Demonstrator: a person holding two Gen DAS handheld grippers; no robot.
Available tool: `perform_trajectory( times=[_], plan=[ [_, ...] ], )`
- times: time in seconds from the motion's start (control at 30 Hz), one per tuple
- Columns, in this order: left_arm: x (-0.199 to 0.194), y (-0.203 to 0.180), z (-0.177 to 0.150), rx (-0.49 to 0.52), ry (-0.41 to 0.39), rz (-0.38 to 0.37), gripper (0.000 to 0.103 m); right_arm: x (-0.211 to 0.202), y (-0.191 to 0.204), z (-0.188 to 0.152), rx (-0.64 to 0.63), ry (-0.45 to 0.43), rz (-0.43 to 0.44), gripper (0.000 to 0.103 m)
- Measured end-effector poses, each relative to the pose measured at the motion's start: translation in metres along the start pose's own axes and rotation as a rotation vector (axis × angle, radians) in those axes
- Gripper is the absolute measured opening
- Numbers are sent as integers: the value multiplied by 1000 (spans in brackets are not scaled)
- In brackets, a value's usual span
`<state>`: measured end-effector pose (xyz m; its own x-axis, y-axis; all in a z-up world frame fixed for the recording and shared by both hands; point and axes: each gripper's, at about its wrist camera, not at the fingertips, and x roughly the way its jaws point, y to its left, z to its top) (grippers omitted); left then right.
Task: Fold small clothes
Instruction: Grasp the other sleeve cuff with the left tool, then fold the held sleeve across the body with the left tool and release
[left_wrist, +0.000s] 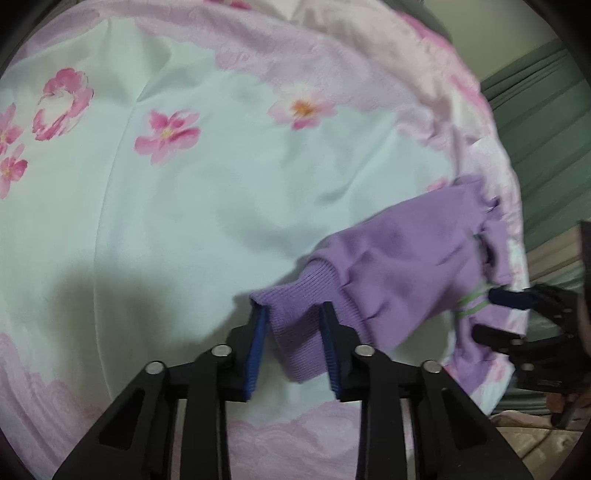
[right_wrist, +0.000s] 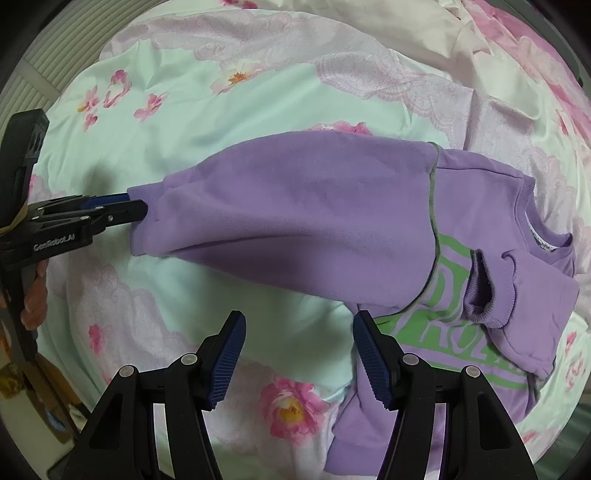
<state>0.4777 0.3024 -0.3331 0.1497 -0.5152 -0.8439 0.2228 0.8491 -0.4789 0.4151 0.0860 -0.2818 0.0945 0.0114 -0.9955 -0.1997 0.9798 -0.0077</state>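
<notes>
Two close wrist views over the bedsheet (left_wrist: 184, 221), sharing the purple sweatshirt (right_wrist: 295, 206)

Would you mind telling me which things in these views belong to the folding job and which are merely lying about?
Part of the job:
- purple sweatshirt, spread on the bed
- its sleeve cuff, pinched by the left gripper
- right gripper, open, beside the sweatshirt's body

Just there:
- floral bedsheet beneath
- white pillow at the far edge
- green fabric beyond the bed
</notes>
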Motion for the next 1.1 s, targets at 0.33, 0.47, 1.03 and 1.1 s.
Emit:
perform_trajectory(
  times=[0.33,0.47,1.03,1.1],
  plan=[
    [14,6,14,-55,-16,-68,26,3,-2,3,13,9,-2,62],
    [28,20,13,-100,17,-43,26,1,0,2,-3,7,-8,62],
    [-90,-70,33,-103,-157,97,14,-21,-41,-13,78,-39,12,62],
    [-96,-98,42,-58,-152,146,14,-32,-58,-19,119,-60,21,62]
  ],
)
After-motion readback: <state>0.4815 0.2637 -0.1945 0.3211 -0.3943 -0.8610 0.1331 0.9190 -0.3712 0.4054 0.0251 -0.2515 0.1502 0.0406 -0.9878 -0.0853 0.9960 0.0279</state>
